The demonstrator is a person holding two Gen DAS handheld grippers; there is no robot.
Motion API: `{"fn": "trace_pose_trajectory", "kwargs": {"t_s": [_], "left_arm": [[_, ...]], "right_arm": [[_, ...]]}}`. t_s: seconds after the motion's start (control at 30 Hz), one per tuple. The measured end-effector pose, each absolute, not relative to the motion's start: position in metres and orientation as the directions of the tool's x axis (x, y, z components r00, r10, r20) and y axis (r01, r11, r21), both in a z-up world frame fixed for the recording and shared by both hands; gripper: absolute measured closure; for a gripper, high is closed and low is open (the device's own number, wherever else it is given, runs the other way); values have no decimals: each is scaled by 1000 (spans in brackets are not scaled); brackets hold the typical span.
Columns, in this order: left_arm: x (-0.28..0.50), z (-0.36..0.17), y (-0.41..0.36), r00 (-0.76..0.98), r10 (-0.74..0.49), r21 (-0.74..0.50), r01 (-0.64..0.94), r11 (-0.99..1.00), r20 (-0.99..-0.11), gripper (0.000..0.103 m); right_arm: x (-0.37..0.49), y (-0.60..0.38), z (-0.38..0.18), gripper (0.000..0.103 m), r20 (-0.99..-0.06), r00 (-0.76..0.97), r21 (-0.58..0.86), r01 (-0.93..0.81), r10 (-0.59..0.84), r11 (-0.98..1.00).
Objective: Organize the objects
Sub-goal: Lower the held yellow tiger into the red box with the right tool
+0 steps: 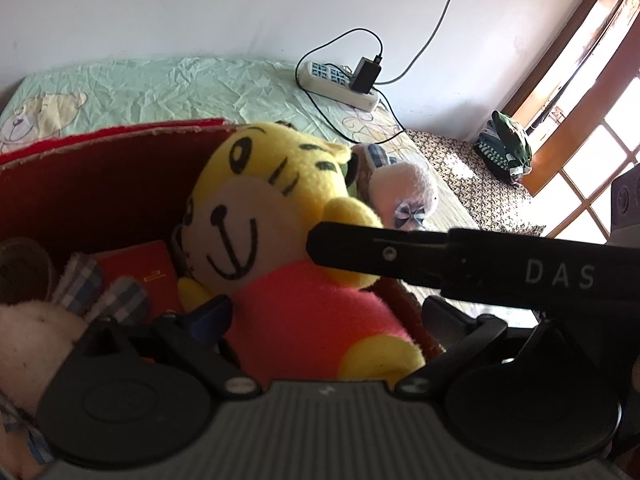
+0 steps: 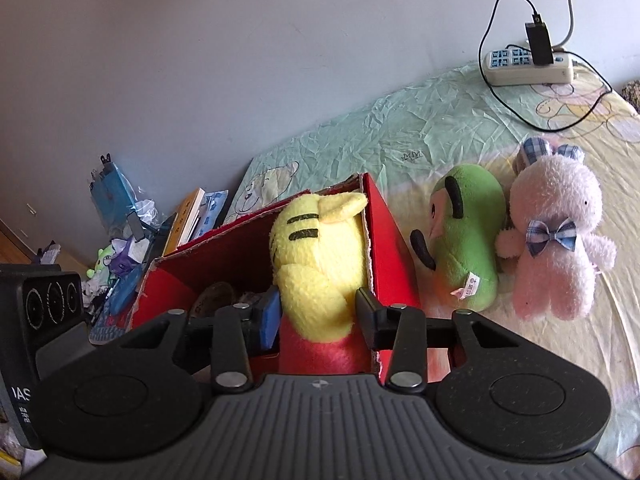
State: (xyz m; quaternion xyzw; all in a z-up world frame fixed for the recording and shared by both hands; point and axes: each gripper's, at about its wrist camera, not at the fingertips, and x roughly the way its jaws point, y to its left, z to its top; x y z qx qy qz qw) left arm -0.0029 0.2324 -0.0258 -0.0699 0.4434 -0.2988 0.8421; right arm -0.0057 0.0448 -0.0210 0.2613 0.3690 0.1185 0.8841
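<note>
A yellow tiger plush (image 1: 256, 208) with a red body sits in the red cardboard box (image 1: 88, 184), against its right wall. In the right wrist view my right gripper (image 2: 316, 312) straddles the tiger plush (image 2: 316, 248) from behind; its fingers touch the plush's sides. The right gripper's finger (image 1: 400, 256) crosses the left wrist view. My left gripper (image 1: 320, 320) stands in front of the plush's red body, jaws apart. A green plush (image 2: 468, 240) and a pink bunny plush (image 2: 556, 240) lie on the bed right of the box (image 2: 392, 240).
The box also holds a red booklet (image 1: 148, 272) and a plaid-eared plush (image 1: 40, 340). A power strip (image 2: 528, 64) with a charger and cables lies at the bed's far edge. Books and clutter (image 2: 132, 240) pile left of the bed. Folded clothes (image 1: 504, 148) lie near the window.
</note>
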Motion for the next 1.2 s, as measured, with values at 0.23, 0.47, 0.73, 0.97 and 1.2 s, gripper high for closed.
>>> {"fn": "trace_pose_trajectory", "kwargs": {"t_s": [0.23,0.47,0.73,0.97,1.2], "left_arm": [[-3,-24,230,432,-551,-378,424,823,-714,0],[-5,-22,229,439,-531,-365,410,836,-725,1],[-13,-16,226,448,-501,-334,402,852,-741,1],[-22,-9,222,462,-484,-304,412,859,-743,1],[-30,-4,218,480,-461,-269,416,869,-747,1]], "right_arm": [[-8,48,-23,67,-590,705,524,-36,393,851],[-10,44,-23,68,-582,705,544,-34,406,839],[-14,42,-22,68,-590,688,556,-33,423,830],[-23,42,-21,68,-590,683,565,-31,430,825],[-31,40,-18,68,-587,689,568,-23,425,822]]}}
